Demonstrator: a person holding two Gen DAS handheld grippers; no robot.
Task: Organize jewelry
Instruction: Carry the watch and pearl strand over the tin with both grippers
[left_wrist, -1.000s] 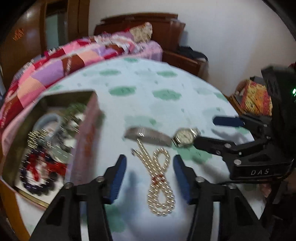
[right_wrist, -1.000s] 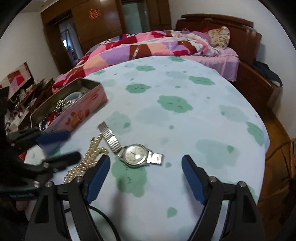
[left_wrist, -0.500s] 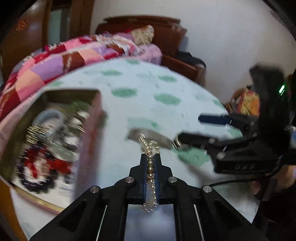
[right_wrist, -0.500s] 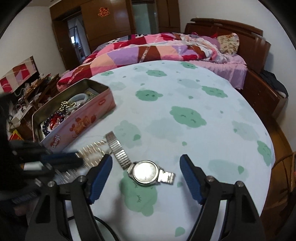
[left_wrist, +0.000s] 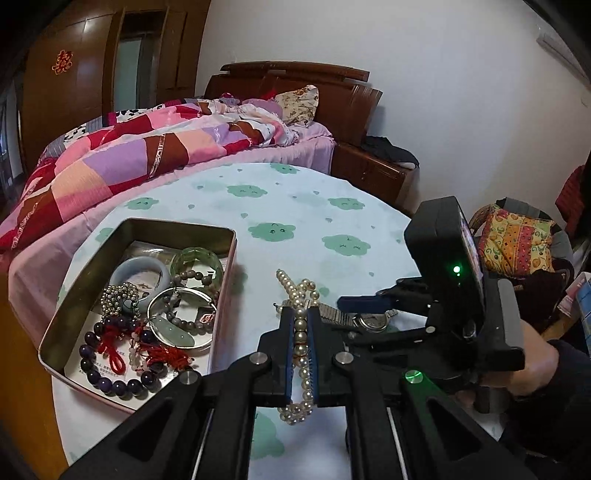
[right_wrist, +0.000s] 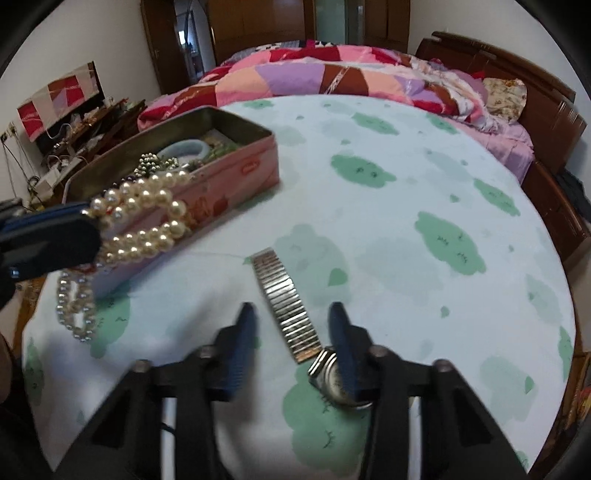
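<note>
Pearl necklace (left_wrist: 301, 332) is hanging pinched in the closed left claw (left_wrist: 301, 325) beside the tin (left_wrist: 221, 295), loose loops risking snagging its rim, while the half-open, empty right claw (right_wrist: 291, 332) is straddling the watch (right_wrist: 291, 317) on the surface (right_wrist: 406, 206).

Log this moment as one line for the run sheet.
left gripper: shut on white pearl necklace, lifted | right gripper: open, straddling silver metal wristwatch on table | pink rectangular tin: open
</note>
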